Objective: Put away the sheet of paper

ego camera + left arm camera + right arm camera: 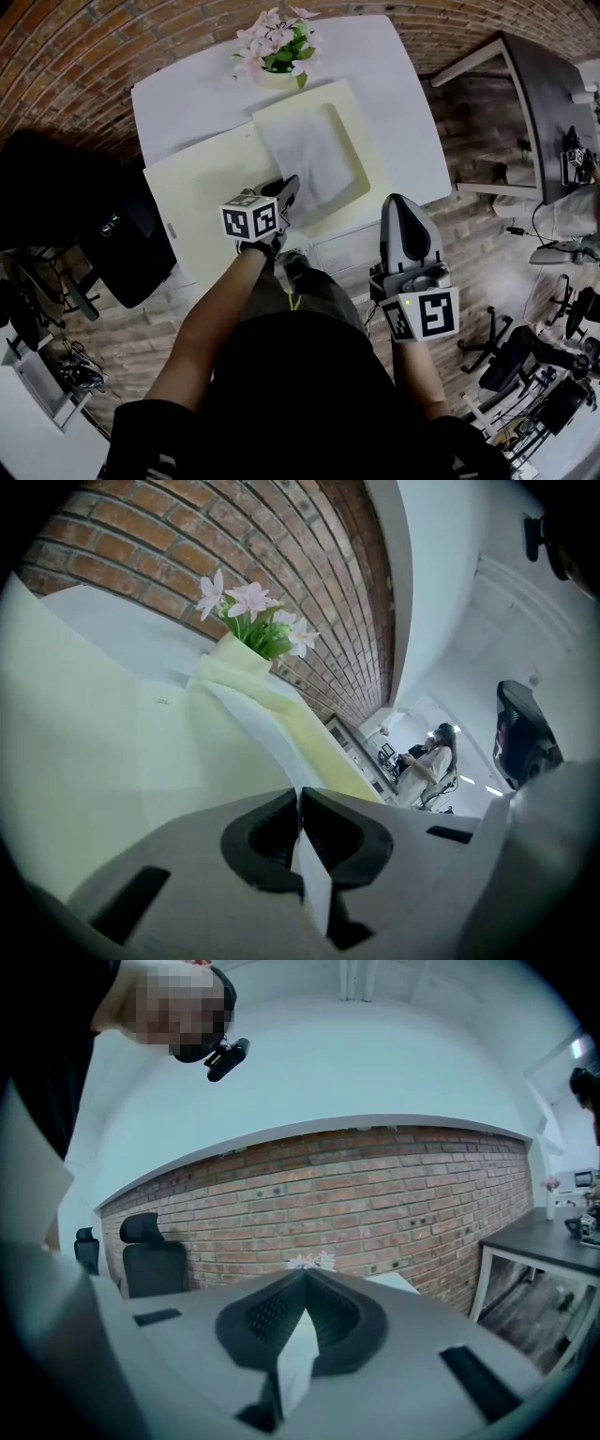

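On the white surface [187,98] lies an open pale yellow folder [202,202]. One leaf spreads towards 9 o'clock. The other, towards 1 o'clock, carries the sheet of paper [309,155]. The sheet is white and lies near the middle of the surface, on that far leaf.

The left gripper [284,187] reaches in from 6 o'clock to the sheet's near corner. In the left gripper view its jaws are closed flat together, and the sheet's thin edge runs straight into their tips, so the gripper pinches the paper at that corner. From there the sheet rises away towards 11 o'clock, with the yellow leaf just beside it.

A pot of pink flowers [274,56] stands at the surface's far edge at 12 o'clock, close to the brick wall [375,1204] and just beyond the folder.

The right gripper [401,202] is held off the surface's near edge at 4 o'clock from the sheet, well apart from it. Its jaws are closed on each other with nothing between them, and they point at the wall.

A black office chair [122,244] stands at 8 o'clock beside the surface. A dark desk [548,103] on white legs stands at 3 o'clock. The left gripper view shows a person [431,761] seated far off at 4 o'clock.
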`<state>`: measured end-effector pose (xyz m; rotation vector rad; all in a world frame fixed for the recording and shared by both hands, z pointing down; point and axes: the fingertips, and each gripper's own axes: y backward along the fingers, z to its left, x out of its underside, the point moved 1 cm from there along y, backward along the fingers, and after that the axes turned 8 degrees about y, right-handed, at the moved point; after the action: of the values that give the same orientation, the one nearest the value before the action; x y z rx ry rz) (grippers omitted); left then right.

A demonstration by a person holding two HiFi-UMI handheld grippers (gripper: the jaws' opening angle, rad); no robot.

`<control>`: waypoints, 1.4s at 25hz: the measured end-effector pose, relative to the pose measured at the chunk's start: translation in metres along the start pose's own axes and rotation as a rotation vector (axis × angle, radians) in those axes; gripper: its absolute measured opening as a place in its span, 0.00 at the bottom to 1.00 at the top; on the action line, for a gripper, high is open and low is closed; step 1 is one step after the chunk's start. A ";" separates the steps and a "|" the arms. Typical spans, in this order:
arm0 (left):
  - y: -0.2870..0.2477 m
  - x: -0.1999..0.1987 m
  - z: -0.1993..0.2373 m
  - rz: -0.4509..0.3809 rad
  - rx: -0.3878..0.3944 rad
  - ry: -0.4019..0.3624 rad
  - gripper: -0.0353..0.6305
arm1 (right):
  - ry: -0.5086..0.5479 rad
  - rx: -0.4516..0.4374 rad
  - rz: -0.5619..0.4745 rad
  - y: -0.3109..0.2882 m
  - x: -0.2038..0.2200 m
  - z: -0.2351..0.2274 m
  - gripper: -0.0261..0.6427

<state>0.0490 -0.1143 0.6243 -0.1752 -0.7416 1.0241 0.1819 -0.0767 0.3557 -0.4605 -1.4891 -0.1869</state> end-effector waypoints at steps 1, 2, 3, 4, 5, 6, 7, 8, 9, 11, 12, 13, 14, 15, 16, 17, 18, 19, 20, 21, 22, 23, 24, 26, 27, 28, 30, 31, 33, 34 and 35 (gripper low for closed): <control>-0.003 0.000 -0.002 0.001 0.002 -0.002 0.09 | -0.001 0.002 0.002 0.000 0.000 -0.002 0.06; -0.006 -0.001 -0.004 0.001 0.004 -0.003 0.09 | -0.002 0.004 0.003 0.000 0.001 -0.004 0.06; -0.009 -0.001 -0.005 0.001 0.006 -0.003 0.09 | -0.003 0.006 0.005 0.000 0.002 -0.006 0.06; -0.013 -0.002 -0.006 0.003 0.007 -0.005 0.09 | -0.005 0.007 0.006 0.000 0.002 -0.008 0.06; -0.016 -0.002 -0.007 0.006 0.008 -0.007 0.09 | -0.010 0.009 0.004 0.000 0.002 -0.009 0.06; -0.019 -0.002 -0.009 0.009 0.011 -0.010 0.09 | -0.021 0.009 -0.003 -0.001 0.001 -0.010 0.06; -0.021 -0.002 -0.010 0.014 0.013 -0.012 0.09 | -0.034 0.008 -0.014 -0.002 0.000 -0.010 0.06; -0.024 -0.001 -0.012 0.018 0.016 -0.015 0.09 | -0.041 0.004 -0.023 -0.003 -0.002 -0.010 0.06; -0.026 0.000 -0.013 0.023 0.019 -0.018 0.09 | -0.043 0.000 -0.028 -0.004 -0.003 -0.010 0.06; -0.030 0.002 -0.016 0.028 0.020 -0.021 0.09 | -0.044 -0.003 -0.031 -0.005 -0.003 -0.012 0.06; -0.031 0.003 -0.017 0.030 0.020 -0.022 0.09 | -0.044 -0.004 -0.032 -0.005 -0.003 -0.013 0.06; -0.033 0.003 -0.018 0.033 0.020 -0.024 0.09 | -0.044 -0.004 -0.034 -0.005 -0.004 -0.015 0.06; -0.035 0.004 -0.019 0.039 0.022 -0.030 0.09 | -0.043 -0.004 -0.035 -0.005 -0.004 -0.016 0.06; -0.036 0.005 -0.020 0.046 0.024 -0.038 0.09 | -0.043 -0.004 -0.035 -0.005 -0.004 -0.017 0.06; -0.037 0.005 -0.020 0.053 0.027 -0.046 0.09 | -0.042 -0.005 -0.035 -0.006 -0.004 -0.018 0.06; -0.039 0.005 -0.021 0.057 0.030 -0.053 0.09 | -0.042 -0.005 -0.035 -0.006 -0.004 -0.018 0.06; -0.040 0.004 -0.022 0.060 0.034 -0.058 0.09 | -0.043 -0.005 -0.036 -0.007 -0.004 -0.019 0.06; -0.042 0.004 -0.024 0.063 0.037 -0.062 0.09 | -0.043 -0.005 -0.036 -0.007 -0.004 -0.020 0.06; -0.043 0.004 -0.025 0.065 0.040 -0.066 0.09 | -0.044 -0.005 -0.035 -0.007 -0.004 -0.020 0.06; -0.045 0.004 -0.026 0.069 0.044 -0.068 0.09 | -0.044 -0.005 -0.034 -0.008 -0.004 -0.021 0.06; -0.046 0.004 -0.026 0.072 0.045 -0.067 0.09 | -0.042 -0.004 -0.031 -0.007 -0.003 -0.022 0.06; -0.046 0.004 -0.026 0.077 0.044 -0.065 0.12 | -0.037 -0.004 -0.026 -0.007 -0.001 -0.023 0.06; -0.046 0.004 -0.026 0.080 0.039 -0.064 0.25 | -0.035 -0.004 -0.025 -0.007 -0.001 -0.023 0.06; -0.044 0.002 -0.024 0.076 0.020 -0.075 0.38 | -0.045 -0.010 -0.038 -0.008 -0.003 -0.023 0.06; -0.040 0.000 -0.024 0.067 0.007 -0.087 0.40 | -0.049 -0.014 -0.044 -0.009 -0.005 -0.022 0.06; -0.037 -0.002 -0.023 0.058 -0.005 -0.100 0.43 | -0.051 -0.018 -0.047 -0.009 -0.005 -0.021 0.06; -0.029 -0.006 -0.021 0.047 -0.024 -0.127 0.47 | -0.046 -0.025 -0.047 -0.010 -0.006 -0.019 0.06; -0.026 -0.006 -0.020 0.050 -0.028 -0.140 0.48 | -0.037 -0.028 -0.039 -0.010 -0.004 -0.019 0.06; -0.024 -0.005 -0.019 0.079 -0.035 -0.172 0.51 | -0.014 -0.036 -0.022 -0.012 -0.001 -0.018 0.06; -0.023 -0.003 -0.019 0.101 -0.043 -0.196 0.52 | -0.009 -0.042 -0.021 -0.013 -0.001 -0.016 0.06; -0.022 -0.002 -0.018 0.122 -0.055 -0.222 0.53 | -0.007 -0.048 -0.024 -0.014 -0.002 -0.013 0.06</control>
<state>0.0754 -0.1239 0.6195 -0.1573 -0.9706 1.1515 0.1881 -0.0955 0.3559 -0.4821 -1.4998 -0.2407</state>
